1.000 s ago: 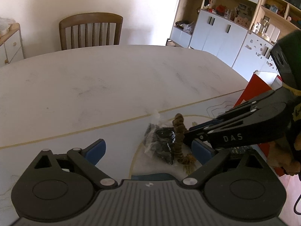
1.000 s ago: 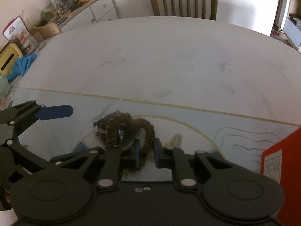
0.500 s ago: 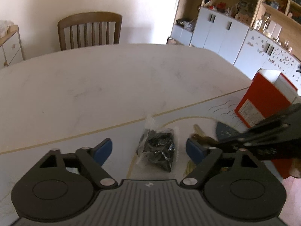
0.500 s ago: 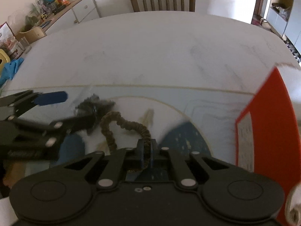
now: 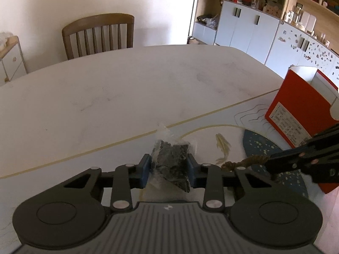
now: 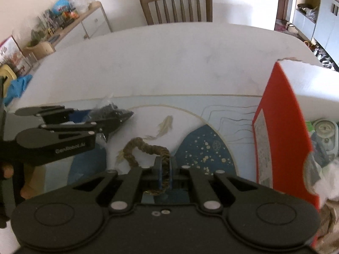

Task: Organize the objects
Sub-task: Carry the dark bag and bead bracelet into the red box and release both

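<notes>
Left tongs clamped on clear bag of dark bits above white bench. Right tongs gripping brown braided cord, near red box.

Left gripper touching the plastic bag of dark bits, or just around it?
Touching. Left wrist view: left gripper blue pads press both sides of the plastic bag.

A large white marble-patterned table with rounded corners is seen in both wrist views. Its near part is covered by a pale mat edged with a gold line and printed with a gold fish and a dark blue speckled patch. A red box is stood upright on the mat, to the right of the fish and just beside the blue patch.
</notes>
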Action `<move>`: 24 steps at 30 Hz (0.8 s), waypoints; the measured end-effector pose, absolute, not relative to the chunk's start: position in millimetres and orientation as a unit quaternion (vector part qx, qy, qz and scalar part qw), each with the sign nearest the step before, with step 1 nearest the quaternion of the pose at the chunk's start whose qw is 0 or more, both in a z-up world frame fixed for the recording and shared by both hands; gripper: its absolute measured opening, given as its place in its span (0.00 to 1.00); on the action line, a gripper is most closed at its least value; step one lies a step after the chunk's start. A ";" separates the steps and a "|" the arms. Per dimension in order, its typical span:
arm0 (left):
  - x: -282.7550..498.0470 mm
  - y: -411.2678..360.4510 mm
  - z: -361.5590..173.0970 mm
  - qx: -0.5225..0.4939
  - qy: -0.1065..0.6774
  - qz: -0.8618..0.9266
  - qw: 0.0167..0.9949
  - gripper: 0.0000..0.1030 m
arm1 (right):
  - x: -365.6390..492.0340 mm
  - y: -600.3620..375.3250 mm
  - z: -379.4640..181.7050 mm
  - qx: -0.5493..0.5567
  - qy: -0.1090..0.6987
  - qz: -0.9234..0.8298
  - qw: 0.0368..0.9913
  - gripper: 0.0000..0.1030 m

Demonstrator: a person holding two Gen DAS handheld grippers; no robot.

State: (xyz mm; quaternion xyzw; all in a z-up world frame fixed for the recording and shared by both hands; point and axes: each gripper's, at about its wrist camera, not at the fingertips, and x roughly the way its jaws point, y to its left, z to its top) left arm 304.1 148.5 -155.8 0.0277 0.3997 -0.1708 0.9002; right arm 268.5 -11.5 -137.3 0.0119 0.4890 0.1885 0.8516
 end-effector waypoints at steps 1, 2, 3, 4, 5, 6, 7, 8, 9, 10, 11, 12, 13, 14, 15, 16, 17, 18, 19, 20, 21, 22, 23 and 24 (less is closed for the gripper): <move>300.9 148.2 -152.8 0.027 0.401 -0.171 0.900 0.32 | 265.4 -12.2 -133.0 0.015 0.484 0.190 0.854 0.04; 298.0 147.9 -148.9 0.026 0.401 -0.172 0.899 0.32 | 261.5 -14.6 -127.9 0.018 0.479 0.192 0.856 0.04; 294.8 147.1 -145.0 0.026 0.401 -0.174 0.899 0.32 | 257.9 -16.9 -122.7 0.022 0.476 0.192 0.858 0.04; 292.0 146.4 -141.0 0.025 0.401 -0.175 0.899 0.32 | 254.2 -18.6 -117.9 0.026 0.471 0.193 0.860 0.04; 288.5 144.7 -136.6 0.025 0.402 -0.179 0.898 0.32 | 250.4 -21.1 -113.3 0.029 0.467 0.194 0.862 0.04; 284.2 142.6 -131.6 0.024 0.401 -0.183 0.897 0.32 | 247.4 -22.7 -109.7 0.032 0.463 0.194 0.864 0.04; 280.3 140.4 -127.1 0.024 0.399 -0.187 0.897 0.32 | 243.5 -25.7 -104.7 0.034 0.459 0.193 0.866 0.04; 276.3 137.3 -122.1 0.024 0.398 -0.191 0.897 0.32 | 240.2 -28.4 -100.1 0.036 0.455 0.193 0.868 0.04; 272.4 134.1 -117.1 0.026 0.397 -0.193 0.897 0.32 | 236.3 -32.2 -95.1 0.039 0.451 0.192 0.871 0.04; 268.4 130.8 -111.9 0.027 0.398 -0.196 0.896 0.32 | 234.1 -35.2 -91.7 0.041 0.448 0.192 0.872 0.04; 264.7 127.3 -106.8 0.027 0.399 -0.198 0.895 0.32 | 231.1 -38.9 -87.3 0.044 0.444 0.192 0.874 0.04; 261.3 123.2 -102.0 0.027 0.401 -0.199 0.894 0.32 | 227.7 -42.5 -82.3 0.045 0.440 0.191 0.877 0.04; 258.1 119.6 -97.6 0.027 0.402 -0.201 0.893 0.32 | 224.6 -46.6 -77.4 0.047 0.434 0.189 0.880 0.04; 253.6 115.0 -91.5 0.028 0.401 -0.203 0.893 0.32 | 221.4 -51.2 -72.3 0.049 0.429 0.190 0.882 0.04; 250.1 111.2 -86.8 0.029 0.401 -0.204 0.893 0.32 | 217.9 -56.5 -67.2 0.052 0.424 0.188 0.884 0.04; 246.6 107.4 -82.1 0.030 0.400 -0.207 0.893 0.32 | 214.7 -62.0 -62.1 0.055 0.418 0.186 0.887 0.04; 242.9 102.8 -76.8 0.031 0.398 -0.210 0.893 0.32 | 212.1 -67.2 -57.3 0.057 0.414 0.185 0.890 0.04; 238.8 97.5 -70.7 0.034 0.395 -0.213 0.893 0.32 | 209.6 -72.8 -53.0 0.060 0.410 0.185 0.891 0.04; 236.1 92.8 -65.8 0.037 0.394 -0.214 0.893 0.32 | 206.9 -78.8 -48.4 0.063 0.404 0.184 0.894 0.04; 233.0 87.6 -60.9 0.041 0.392 -0.217 0.893 0.32 | 204.7 -84.2 -44.3 0.064 0.400 0.183 0.896 0.04; 229.6 81.5 -55.3 0.044 0.389 -0.220 0.893 0.32 | 203.3 -88.2 -40.9 0.065 0.397 0.183 0.897 0.04; 227.2 76.4 -50.8 0.046 0.387 -0.222 0.894 0.32 | 201.4 -94.0 -37.6 0.067 0.392 0.182 0.899 0.04; 224.3 69.6 -45.4 0.049 0.385 -0.224 0.894 0.32 | 200.4 -99.0 -34.7 0.065 0.388 0.183 0.901 0.04; 222.3 64.1 -41.7 0.050 0.383 -0.225 0.895 0.32 | 199.5 -103.3 -31.8 0.063 0.384 0.182 0.903 0.04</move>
